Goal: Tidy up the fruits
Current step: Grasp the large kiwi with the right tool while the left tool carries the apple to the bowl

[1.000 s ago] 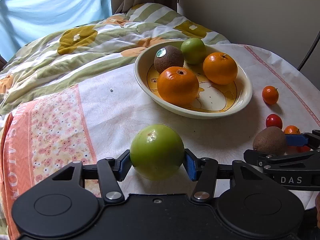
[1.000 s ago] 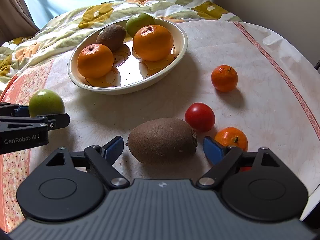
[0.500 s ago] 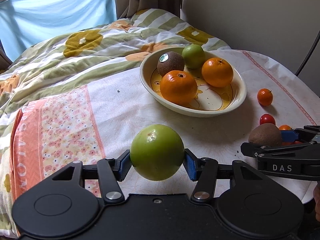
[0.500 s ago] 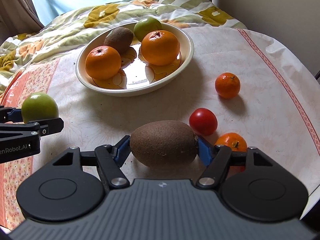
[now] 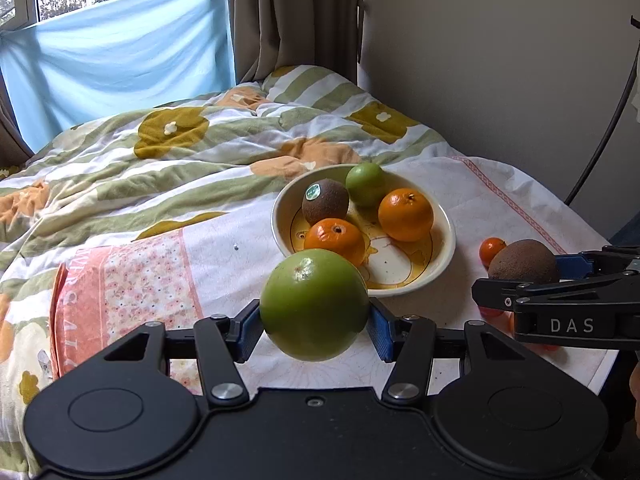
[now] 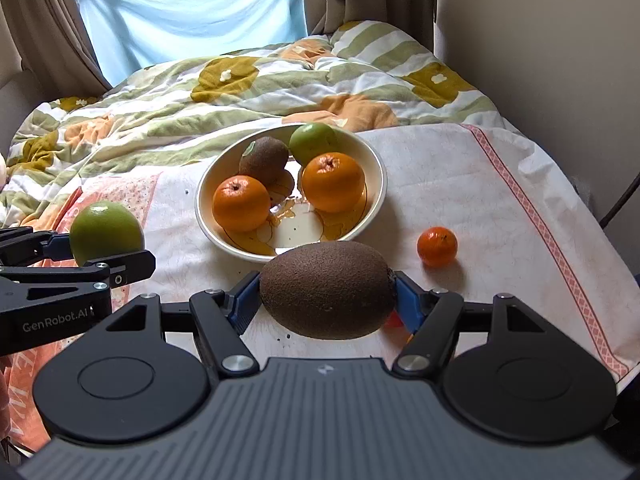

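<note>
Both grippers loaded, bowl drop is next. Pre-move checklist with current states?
1. Left gripper clamped on green apple: ok, both pads press its sides.
2. Right gripper clamped on kiwi: ok; its jaws have just closed onto the kiwi's ends.
3. Both fruits clear of the tablecloth: ok, lifted.
4. Free space in bowl: ok, near half is bare; four fruits crowd the far side.
5. Grippers apart from each other: ok, gap visible in both views.
6. Small fruit under right gripper: cannot tell, mostly hidden; one mandarin sits in the open.
</note>
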